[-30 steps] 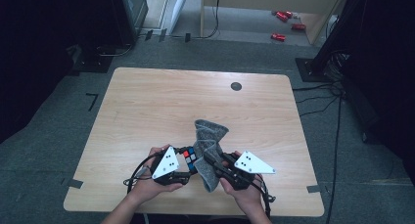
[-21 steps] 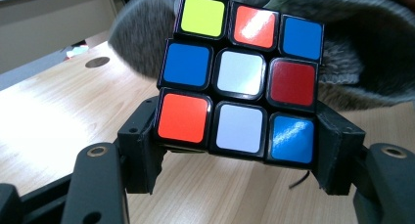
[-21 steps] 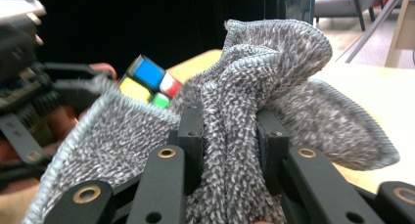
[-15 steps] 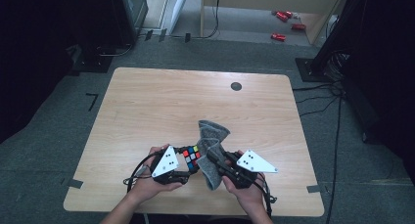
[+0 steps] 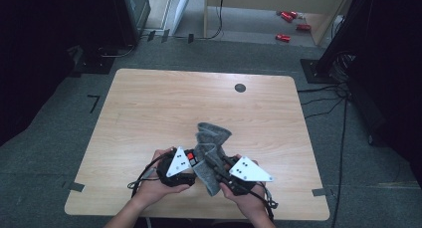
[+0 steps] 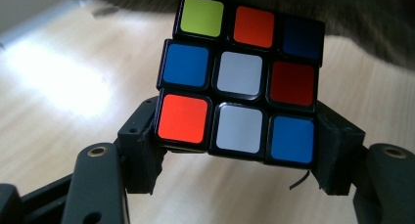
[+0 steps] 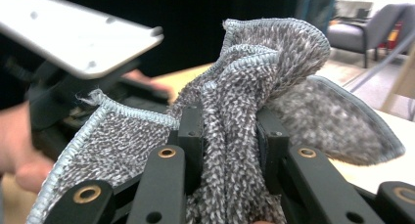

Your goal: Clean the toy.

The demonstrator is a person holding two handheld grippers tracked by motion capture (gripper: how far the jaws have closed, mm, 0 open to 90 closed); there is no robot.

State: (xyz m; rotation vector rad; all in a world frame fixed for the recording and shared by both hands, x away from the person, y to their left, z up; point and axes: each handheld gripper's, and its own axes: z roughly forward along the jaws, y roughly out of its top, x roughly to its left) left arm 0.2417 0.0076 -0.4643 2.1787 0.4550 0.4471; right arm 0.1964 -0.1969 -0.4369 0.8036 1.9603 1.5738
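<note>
So the left gripper point(image 6: 235, 150) is clamping a glossy plastic puzzle cube with black edges and coloured square stickers point(image 6: 240, 79), its two matte black jaws pressing on the cube's bottom row from either side, and the face toward the camera is showing lime green, orange, blue, white and dark red tiles. The cube is sitting low over the pale wood-grain table point(image 5: 149, 113), right at the near edge, with just a red tile point(image 5: 191, 157) peeking out in the high view. Right beside the cube, the right gripper point(image 7: 230, 136) is pinching a bunched-up grey knitted cloth with a stitched light-blue hem point(image 7: 244, 87), jaws nearly closed with the thick folds squeezed between them. The cloth is looking nubby and woven, kind of towel-like, and it is fanning out above the cube and drooping down next to it point(image 5: 211, 148). Both grippers are wearing flat grey three-cornered plates on top, and the cloth is touching or nearly touching the cube, can't quite tell which.
</note>
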